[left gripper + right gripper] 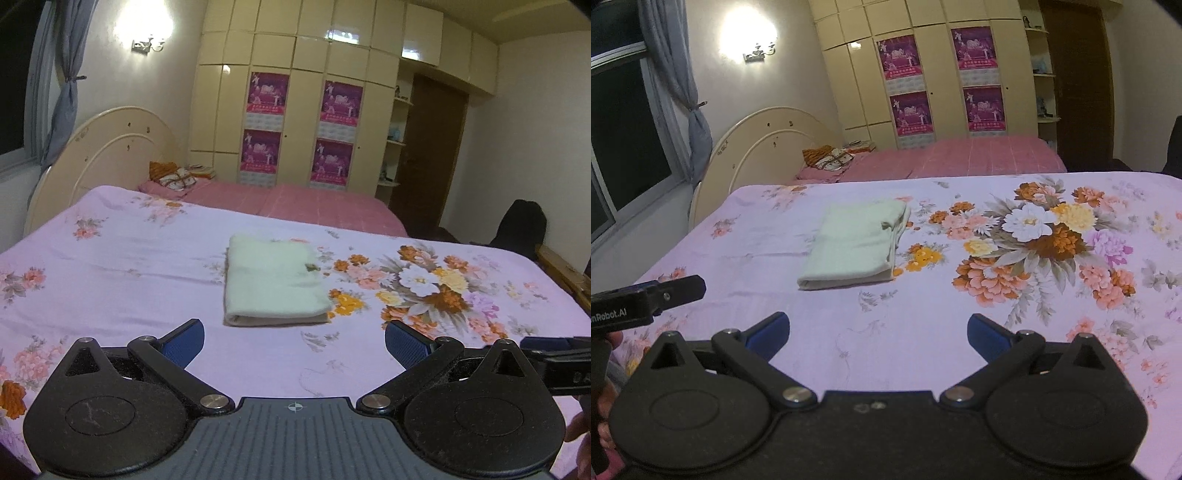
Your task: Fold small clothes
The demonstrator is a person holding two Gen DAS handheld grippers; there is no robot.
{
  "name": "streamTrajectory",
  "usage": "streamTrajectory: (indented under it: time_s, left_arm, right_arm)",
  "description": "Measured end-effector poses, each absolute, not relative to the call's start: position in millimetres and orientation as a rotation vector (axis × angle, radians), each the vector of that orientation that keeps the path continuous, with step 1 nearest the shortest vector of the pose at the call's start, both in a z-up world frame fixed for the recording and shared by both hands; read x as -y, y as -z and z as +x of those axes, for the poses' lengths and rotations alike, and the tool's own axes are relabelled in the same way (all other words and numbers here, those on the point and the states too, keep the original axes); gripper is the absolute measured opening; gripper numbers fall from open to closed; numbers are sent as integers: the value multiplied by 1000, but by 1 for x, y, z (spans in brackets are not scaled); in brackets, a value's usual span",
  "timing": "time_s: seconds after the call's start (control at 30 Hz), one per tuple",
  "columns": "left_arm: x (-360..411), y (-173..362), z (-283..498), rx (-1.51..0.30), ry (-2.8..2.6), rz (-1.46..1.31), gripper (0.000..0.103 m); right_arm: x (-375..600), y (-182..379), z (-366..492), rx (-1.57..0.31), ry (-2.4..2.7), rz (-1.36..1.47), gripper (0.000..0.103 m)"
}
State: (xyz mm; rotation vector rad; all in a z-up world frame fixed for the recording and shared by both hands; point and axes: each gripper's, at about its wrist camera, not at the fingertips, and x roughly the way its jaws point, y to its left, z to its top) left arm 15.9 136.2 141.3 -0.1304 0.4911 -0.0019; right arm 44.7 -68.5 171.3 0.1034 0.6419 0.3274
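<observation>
Left gripper (294, 345) has jaws spread wide, nothing between them; right gripper (878, 334) likewise wide apart and empty. Both hang above the floral bedsheet (110, 266), clear of the cloth. Pale green folded garment (271, 282) lies flat ahead of both, just left of the right gripper's centreline, layered edges on its right side. Judgement: fold looks done, hence the empty jaws.
</observation>
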Motion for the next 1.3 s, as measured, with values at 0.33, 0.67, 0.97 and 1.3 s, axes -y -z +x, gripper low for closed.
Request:
streamTrajectory:
  time_s: [0.33,0.67,0.97,1.3]
  left_arm:
    - [-133,-149,0,-478,4,-132,103]
    - [-131,-152,-3,-466,4,-128,103]
    - [-130,-152,-5,-459,13,-130,103]
    - [-130,-152,-4,-463,11,-128,103]
  right_arm:
    - [60,-184,30,-594,-348,61,102]
    - [57,-188,27,-575,-356,48,102]
    - [57,-190,25,-566,-348,33,102]
    - [58,-189,24,-570,-349,37,102]
